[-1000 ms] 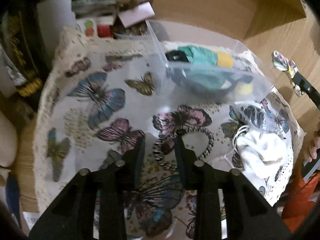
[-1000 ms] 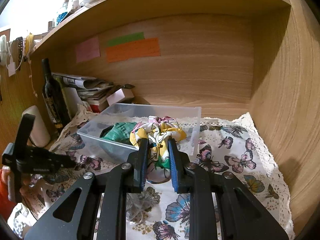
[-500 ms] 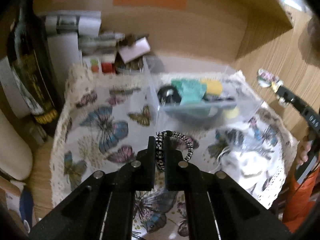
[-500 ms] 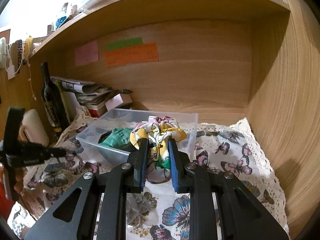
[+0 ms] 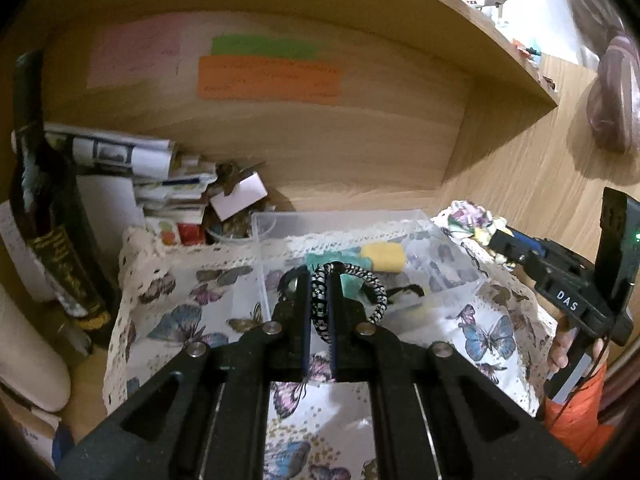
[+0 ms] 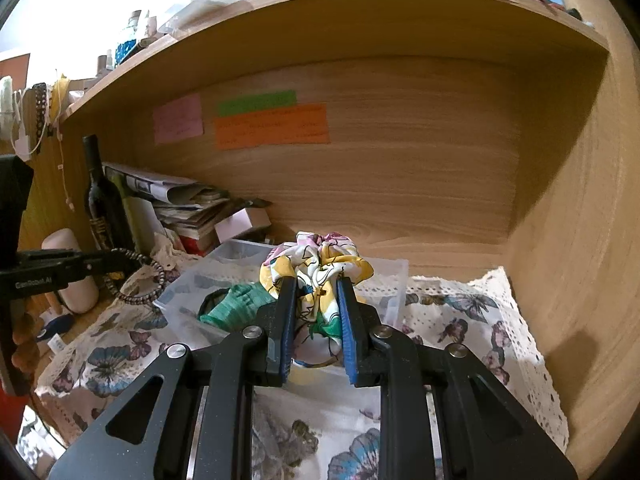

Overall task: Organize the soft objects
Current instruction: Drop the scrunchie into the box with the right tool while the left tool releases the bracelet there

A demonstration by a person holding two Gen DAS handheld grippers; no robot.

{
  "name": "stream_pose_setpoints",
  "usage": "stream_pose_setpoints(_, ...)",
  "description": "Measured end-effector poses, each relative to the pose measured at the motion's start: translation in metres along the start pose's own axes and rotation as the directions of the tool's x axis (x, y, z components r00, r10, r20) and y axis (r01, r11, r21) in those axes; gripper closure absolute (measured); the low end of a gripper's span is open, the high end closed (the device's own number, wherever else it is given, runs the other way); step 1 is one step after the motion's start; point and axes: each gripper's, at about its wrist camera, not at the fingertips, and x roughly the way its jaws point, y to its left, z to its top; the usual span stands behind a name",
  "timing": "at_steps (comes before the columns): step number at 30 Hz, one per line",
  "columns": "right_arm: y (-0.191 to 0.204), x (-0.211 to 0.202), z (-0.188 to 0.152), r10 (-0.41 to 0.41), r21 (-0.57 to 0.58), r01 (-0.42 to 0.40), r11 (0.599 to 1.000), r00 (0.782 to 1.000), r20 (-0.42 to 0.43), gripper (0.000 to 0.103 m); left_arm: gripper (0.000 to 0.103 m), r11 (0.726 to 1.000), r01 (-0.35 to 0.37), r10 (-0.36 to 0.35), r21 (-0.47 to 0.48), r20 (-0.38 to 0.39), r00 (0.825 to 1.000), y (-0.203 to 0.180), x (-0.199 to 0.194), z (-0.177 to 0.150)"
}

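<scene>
Left tongs (image 5: pixel 320 280) clamped on striped hair tie (image 5: pixel 352 292), right tongs (image 6: pixel 318 284) gripping floral scrunchie (image 6: pixel 316 266), both near clear bin (image 5: pixel 448 280) at 12 o'clock; risk: thin tie slips, lands outside

Striped hair tie (image 5: pixel 362 284) and floral scrunchie (image 6: pixel 316 268) held above clear bin (image 5: pixel 452 276).

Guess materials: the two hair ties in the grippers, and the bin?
Black-and-white hair tie: looks like braided cord over elastic, matte; woven pattern visible. Floral scrunchie: thin printed fabric, possibly satin; gathers in soft folds with slight sheen. Clear bin: transparent rigid plastic, glossy; contents show through its walls.
</scene>
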Motion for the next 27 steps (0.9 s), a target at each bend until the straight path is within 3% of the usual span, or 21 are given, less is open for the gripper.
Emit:
stream_pose_setpoints(6,0.003,0.027,0.002,0.017,-0.017,-0.017,1.000,0.999,-0.041,0.084,0.097,1.000,0.012,-0.012,-0.007,-0.015,1.000,-0.007,0.027,0.008)
stream_pose_setpoints(12,0.001,0.069,-0.015,0.015,-0.010,-0.017,1.000,0.989,-0.150,0.084,0.097,1.000,0.013,-0.013,-0.010,-0.062,0.998,-0.015,0.065,0.005)
stream_pose_setpoints(19,-0.006,0.083,-0.022,-0.013,0.014,0.016,1.000,0.981,-0.193,0.081,0.097,1.000,0.003,-0.004,-0.006,-0.125,0.992,-0.015,0.097,-0.006)
stream_pose_setpoints(20,-0.006,0.083,-0.022,-0.014,0.010,0.016,1.000,0.981,-0.196,0.078,0.097,1.000,0.007,-0.007,-0.002,-0.137,0.991,-0.015,0.100,-0.007)
stream_pose_setpoints(22,-0.005,0.083,-0.022,-0.012,0.012,0.015,1.000,0.979,-0.202,0.058,0.097,1.000,0.020,-0.020,0.001,-0.155,0.988,-0.015,0.103,-0.009)
stream_pose_setpoints(27,-0.003,0.078,-0.020,-0.031,-0.005,0.030,1.000,0.983,-0.179,0.041,0.091,1.000,0.022,-0.023,-0.005,-0.140,0.990,-0.012,0.092,-0.009)
